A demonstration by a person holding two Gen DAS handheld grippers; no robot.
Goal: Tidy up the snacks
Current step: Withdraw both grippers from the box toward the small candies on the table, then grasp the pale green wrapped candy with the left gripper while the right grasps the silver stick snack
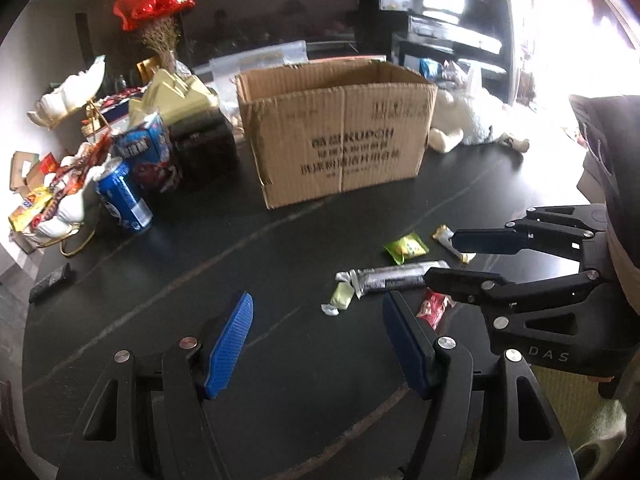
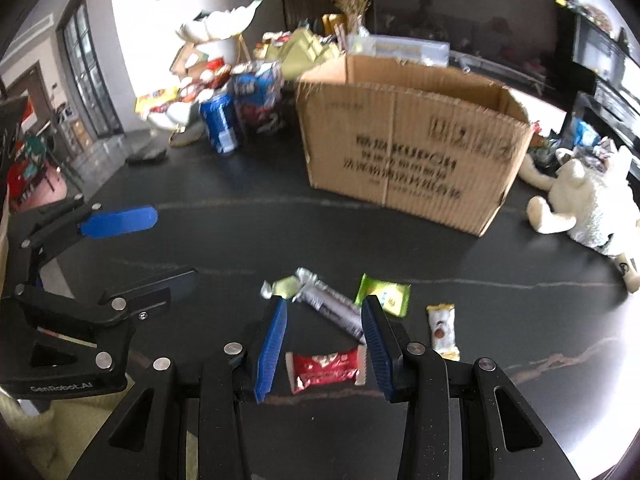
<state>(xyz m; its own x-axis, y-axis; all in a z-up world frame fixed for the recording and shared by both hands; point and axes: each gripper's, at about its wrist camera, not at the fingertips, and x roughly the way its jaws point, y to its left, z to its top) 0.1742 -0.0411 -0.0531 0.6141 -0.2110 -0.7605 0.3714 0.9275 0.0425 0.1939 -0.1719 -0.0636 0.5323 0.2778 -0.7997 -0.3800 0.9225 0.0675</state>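
Note:
Several small snacks lie on the black table (image 1: 200, 264) in front of an open cardboard box (image 1: 340, 132): a green packet (image 1: 406, 248), a white-and-gold candy (image 1: 442, 235), a silver-black bar (image 1: 396, 278), a pale green candy (image 1: 340, 300) and a red packet (image 1: 434, 308). My left gripper (image 1: 318, 300) hovers open just left of them, with nothing between its blue pads. In the right wrist view my right gripper (image 2: 326, 304) is open over the red packet (image 2: 326, 366), which lies between its fingers untouched. The bar (image 2: 332, 308) and the green packet (image 2: 386, 294) sit just beyond its tips.
At the left stand a blue can (image 1: 122, 196), a blue snack bag (image 1: 150, 152), a black case (image 1: 204, 148) and a white dish (image 1: 68, 208) piled with wrappers. A remote (image 1: 52, 282) lies near the left edge. Right of the box lies a white plush toy (image 2: 588, 200).

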